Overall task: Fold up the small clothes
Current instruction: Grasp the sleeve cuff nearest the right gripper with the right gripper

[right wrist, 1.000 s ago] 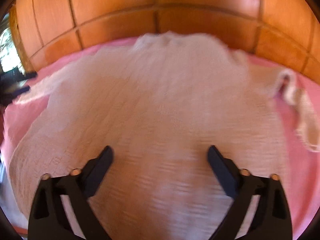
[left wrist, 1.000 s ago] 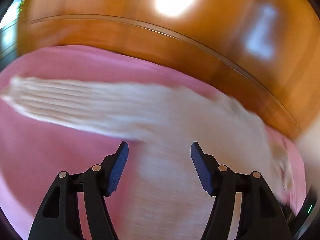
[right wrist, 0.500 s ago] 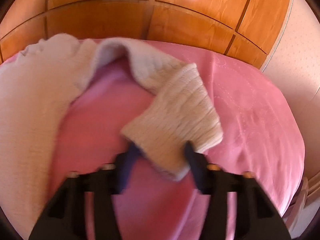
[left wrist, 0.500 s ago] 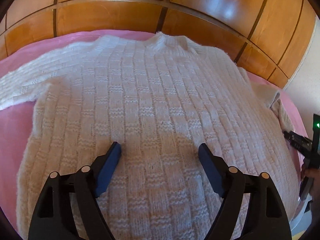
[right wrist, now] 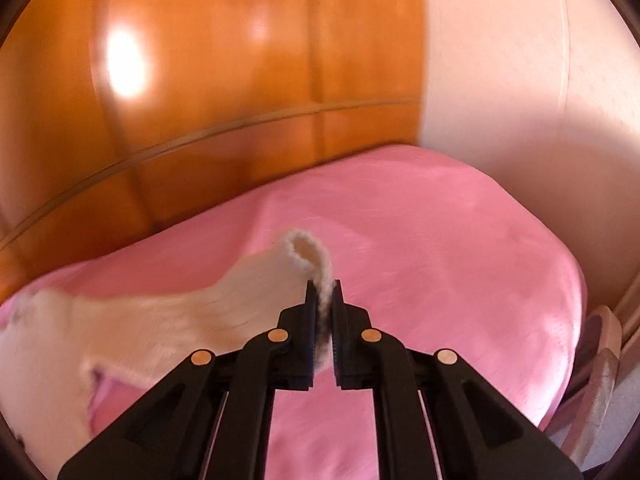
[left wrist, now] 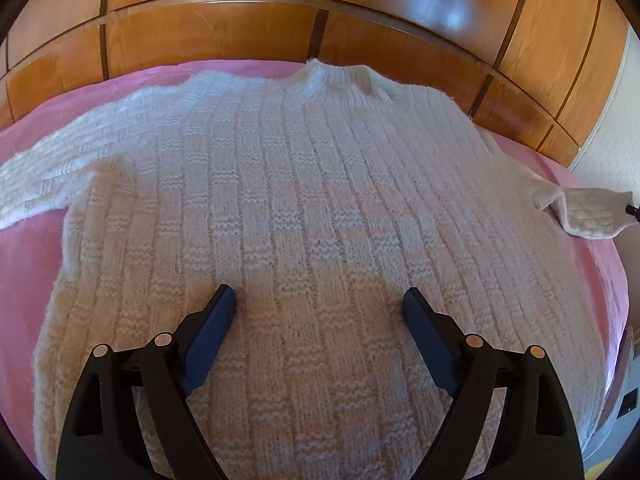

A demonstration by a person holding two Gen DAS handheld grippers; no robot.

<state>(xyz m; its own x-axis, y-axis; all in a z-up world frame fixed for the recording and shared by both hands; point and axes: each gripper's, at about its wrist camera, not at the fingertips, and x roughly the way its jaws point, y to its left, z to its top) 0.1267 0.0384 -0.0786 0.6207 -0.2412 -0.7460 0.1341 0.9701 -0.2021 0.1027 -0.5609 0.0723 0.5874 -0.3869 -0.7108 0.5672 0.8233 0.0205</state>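
Observation:
A white knitted sweater (left wrist: 304, 200) lies flat, neck at the far side, on a pink bed cover (left wrist: 24, 280). My left gripper (left wrist: 318, 300) hovers over its lower body; the jaws are opening, with only flat knit under them and nothing pinched. Its left sleeve (left wrist: 44, 176) stretches out to the left. In the right wrist view my right gripper (right wrist: 323, 286) is shut on the cuff (right wrist: 308, 256) of the other sleeve, pulled out over the pink cover (right wrist: 440, 240). The same cuff (left wrist: 588, 212) shows at the right edge of the left wrist view.
Glossy wooden panels (left wrist: 240, 28) rise right behind the bed's far edge. A pale wall (right wrist: 520, 80) stands at the right. The bed's right edge (right wrist: 576, 320) drops off to some blurred things on the floor.
My right gripper swung right from over the sweater's body, shut on the sleeve cuff and drew it outward. The left gripper moved from the left sleeve to over the body, its jaws wider.

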